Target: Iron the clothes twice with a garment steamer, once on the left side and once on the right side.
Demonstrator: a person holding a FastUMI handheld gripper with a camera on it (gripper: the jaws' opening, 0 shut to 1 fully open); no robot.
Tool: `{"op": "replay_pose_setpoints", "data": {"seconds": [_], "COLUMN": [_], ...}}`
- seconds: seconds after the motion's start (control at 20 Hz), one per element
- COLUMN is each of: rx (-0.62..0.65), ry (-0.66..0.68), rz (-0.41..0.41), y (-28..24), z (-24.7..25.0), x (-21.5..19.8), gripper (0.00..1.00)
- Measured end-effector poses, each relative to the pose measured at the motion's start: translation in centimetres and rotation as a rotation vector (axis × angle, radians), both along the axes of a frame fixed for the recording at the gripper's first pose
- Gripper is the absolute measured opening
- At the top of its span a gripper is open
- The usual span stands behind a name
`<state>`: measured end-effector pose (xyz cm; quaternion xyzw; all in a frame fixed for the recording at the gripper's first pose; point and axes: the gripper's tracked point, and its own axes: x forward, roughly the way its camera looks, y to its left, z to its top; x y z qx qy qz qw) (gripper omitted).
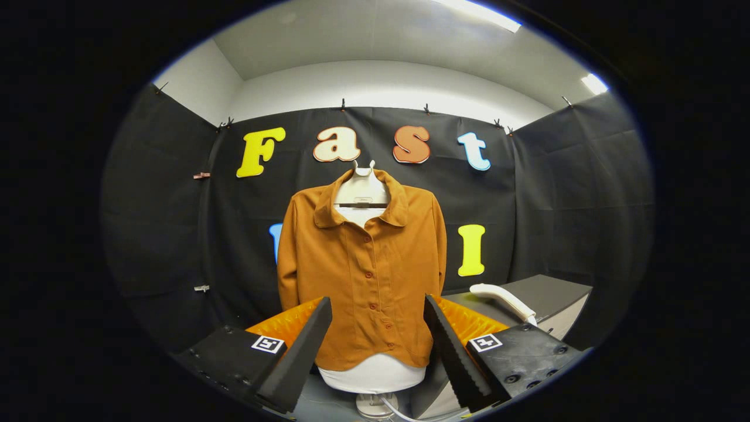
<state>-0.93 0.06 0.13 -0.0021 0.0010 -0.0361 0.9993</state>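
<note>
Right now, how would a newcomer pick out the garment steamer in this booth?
Start at the orange shirt on its form, seen between the open gripper fingers. Beside it stands a grey table. The steamer lies there: a white curved handle, the one pale thing on it.

Illumination is overhead: two ceiling lights [477,13] [594,83] appear as overexposed strips with blown-out highlights. The ceiling and upper wall [375,88] render bright and even; the black cloth below absorbs light and reads dim, with faint creases visible. The shirt [360,275] is evenly lit and sharp, with soft shadows under the collar and along the sleeves. No hard cast shadows. Fisheye distortion bows straight lines, strongest toward the periphery, where a thin blue fringe shows. The gripper [378,340], fingers spread apart with nothing between them, is slightly soft at close range. The steamer [503,299] shows mild glare.
</note>
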Motion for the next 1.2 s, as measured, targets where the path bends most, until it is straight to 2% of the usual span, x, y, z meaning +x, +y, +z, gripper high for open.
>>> {"op": "replay_pose_setpoints", "data": {"seconds": [0.4,0.7,1.0,1.2], "rx": [-0.007,-0.001,0.002,-0.006], "ry": [0.008,0.022,0.038,0.043], "rz": [-0.109,-0.173,-0.164,-0.154], "y": [0.1,-2.6,-7.3,-12.6], "z": [-0.9,-1.5,-2.3,-2.0], "x": [-0.2,0.8,4.6,8.3], "gripper": [0.99,0.98,0.99,0.99]}}
